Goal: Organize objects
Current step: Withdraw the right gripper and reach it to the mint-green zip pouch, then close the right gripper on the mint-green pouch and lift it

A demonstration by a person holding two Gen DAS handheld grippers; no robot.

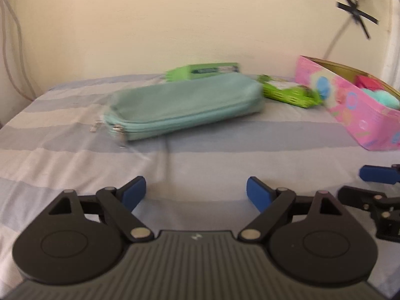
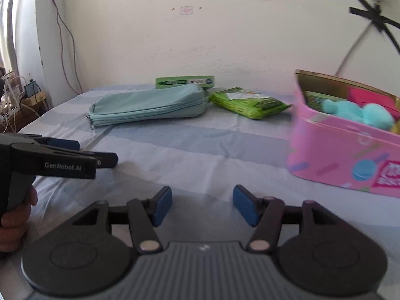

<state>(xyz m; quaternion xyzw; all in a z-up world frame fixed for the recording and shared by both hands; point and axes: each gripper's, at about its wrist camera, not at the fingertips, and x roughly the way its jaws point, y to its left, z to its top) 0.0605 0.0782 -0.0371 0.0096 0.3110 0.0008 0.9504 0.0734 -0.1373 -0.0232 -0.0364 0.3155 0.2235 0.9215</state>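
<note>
A teal zip pouch (image 1: 185, 105) (image 2: 147, 106) lies across the far middle of the striped bedsheet. Behind it stands a green box (image 1: 202, 71) (image 2: 185, 82). To its right lies a green wipes pack (image 1: 287, 92) (image 2: 247, 102). An open pink tin (image 1: 355, 105) (image 2: 345, 150) at the right holds a teal fluffy item (image 2: 357, 112) and a pink-red item (image 2: 367, 97). My left gripper (image 1: 196, 195) is open and empty, well short of the pouch. My right gripper (image 2: 202, 206) is open and empty, left of the tin.
The striped sheet (image 1: 225, 150) covers the surface up to a cream wall. Cables hang at the left wall (image 2: 65, 37). Black tape and a cable mark the wall at the upper right (image 2: 375, 17). The left gripper also shows in the right wrist view (image 2: 97, 153).
</note>
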